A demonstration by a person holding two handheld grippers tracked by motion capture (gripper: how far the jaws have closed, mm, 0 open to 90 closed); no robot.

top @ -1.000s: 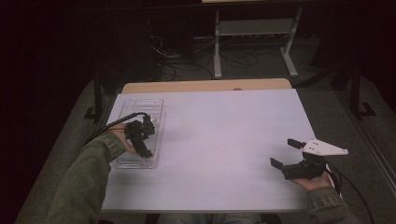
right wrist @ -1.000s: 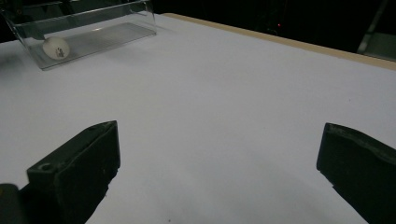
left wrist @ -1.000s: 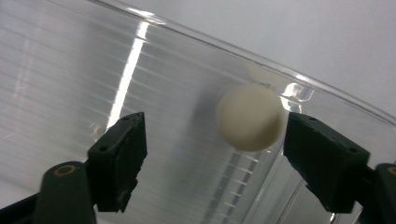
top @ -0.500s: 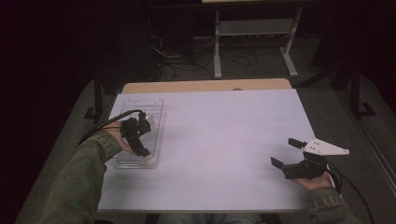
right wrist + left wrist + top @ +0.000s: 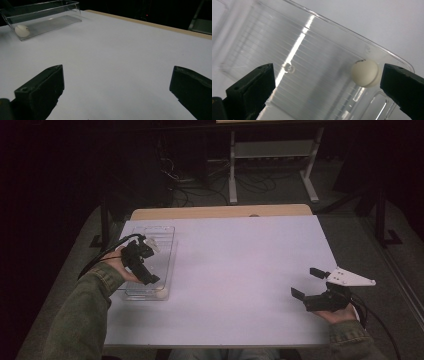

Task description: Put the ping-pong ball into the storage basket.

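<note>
one clear tray (image 5: 167,257) sits on the left side of the white worktop (image 5: 240,270), its long side running near to far. it holds one white ball (image 5: 161,293), which lies at the tray's near end, against the near right corner. in the right gripper view the same ball (image 5: 22,30) shows through the tray's (image 5: 52,15) clear end wall, far off to the left across bare worktop (image 5: 120,57).

two grippers are in use, one in each hand. the left gripper (image 5: 140,262) is held over the tray, reaching in from the left side, with a black cable trailing off to the left over the worktop edge. in the left gripper view its jaws stand wide apart above the ribbed tray floor (image 5: 294,62), gripping nothing. the ball (image 5: 364,72) lies just beside the inner face of the jaw on that view's right, at the rounded tray corner; whether it touches that jaw cannot be told. a small clear bump on the tray floor sits nearer the other jaw.

the right gripper (image 5: 306,284) is held at the near right of the worktop, well apart from the tray, with a grey three-cornered plate on top. its jaws are spread wide, pointing left, with bare worktop between them.

a wooden strip (image 5: 220,212) edges the far side of the worktop.
</note>
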